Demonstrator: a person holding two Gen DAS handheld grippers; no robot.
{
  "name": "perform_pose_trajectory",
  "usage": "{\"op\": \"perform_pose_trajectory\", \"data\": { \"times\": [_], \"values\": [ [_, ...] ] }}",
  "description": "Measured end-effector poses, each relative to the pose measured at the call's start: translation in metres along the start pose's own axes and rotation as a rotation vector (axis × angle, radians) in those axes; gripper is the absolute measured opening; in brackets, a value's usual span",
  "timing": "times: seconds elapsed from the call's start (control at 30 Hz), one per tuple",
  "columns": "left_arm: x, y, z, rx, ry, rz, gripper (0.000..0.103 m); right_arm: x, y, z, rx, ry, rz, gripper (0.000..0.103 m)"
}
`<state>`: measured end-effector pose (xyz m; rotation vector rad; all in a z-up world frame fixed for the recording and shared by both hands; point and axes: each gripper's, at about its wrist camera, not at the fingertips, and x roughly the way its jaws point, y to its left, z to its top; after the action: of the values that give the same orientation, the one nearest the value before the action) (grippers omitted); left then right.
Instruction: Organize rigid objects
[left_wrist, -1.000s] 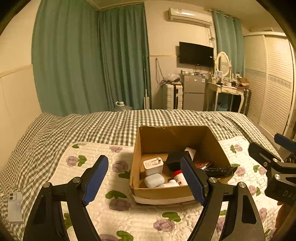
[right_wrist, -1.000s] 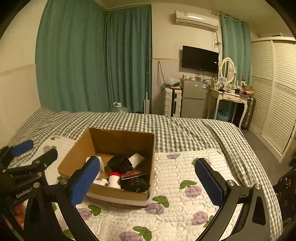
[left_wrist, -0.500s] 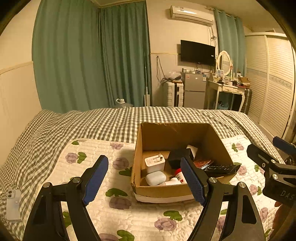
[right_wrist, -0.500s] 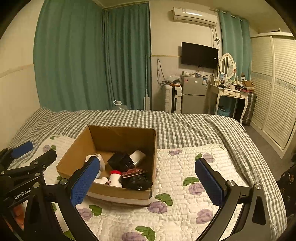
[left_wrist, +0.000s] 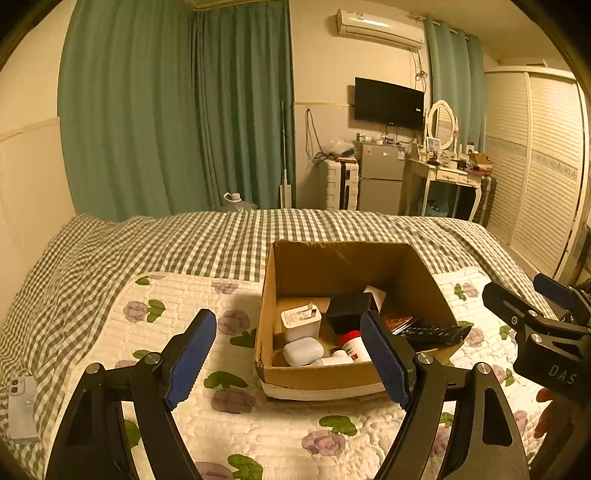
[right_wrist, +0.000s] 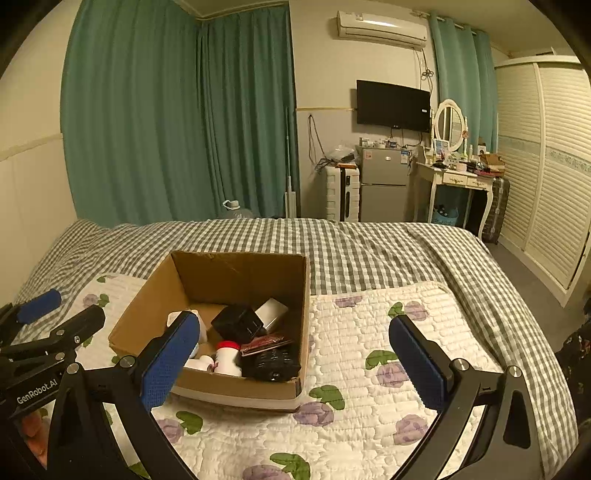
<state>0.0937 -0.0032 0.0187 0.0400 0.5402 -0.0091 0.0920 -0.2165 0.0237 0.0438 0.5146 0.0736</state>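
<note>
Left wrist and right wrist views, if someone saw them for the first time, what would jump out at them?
An open cardboard box on the flowered quilt in mid-bed, cluttered with a white charger, a white earbud case, a black cube and a remote. Framing it, the left gripper and right gripper hover open and empty. Behind, green curtains cover the wall.

We counted one cardboard box (left_wrist: 325, 376) on the bed, holding one white charger (left_wrist: 301, 320), one earbud case (left_wrist: 303, 350), one black cube (left_wrist: 347, 312), one red-capped bottle (left_wrist: 352, 345) and one remote (left_wrist: 432, 334). Two claws, left (left_wrist: 291, 358) and right (right_wrist: 291, 362), were in view, and one phone (left_wrist: 20, 406) lay apart.
</note>
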Motion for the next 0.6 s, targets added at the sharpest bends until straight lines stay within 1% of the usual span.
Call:
{"op": "perform_pose_trajectory", "data": {
  "times": [0.3,0.47,0.6],
  "values": [
    [-0.0026,-0.001,0.0018,0.01,-0.003,0.011,0.083,0.0033,-0.0056,-0.0026,0.033,0.009,0.01,0.103],
    [-0.0029,-0.0004,0.0021,0.014,-0.003,0.025,0.083,0.0032,-0.0054,-0.0032,0.027,0.008,0.005,0.103],
    [-0.0028,0.0002,0.0015,0.017,0.002,0.021,0.083,0.0031,-0.005,-0.0025,0.026,0.008,0.005,0.103]
  ]
}}
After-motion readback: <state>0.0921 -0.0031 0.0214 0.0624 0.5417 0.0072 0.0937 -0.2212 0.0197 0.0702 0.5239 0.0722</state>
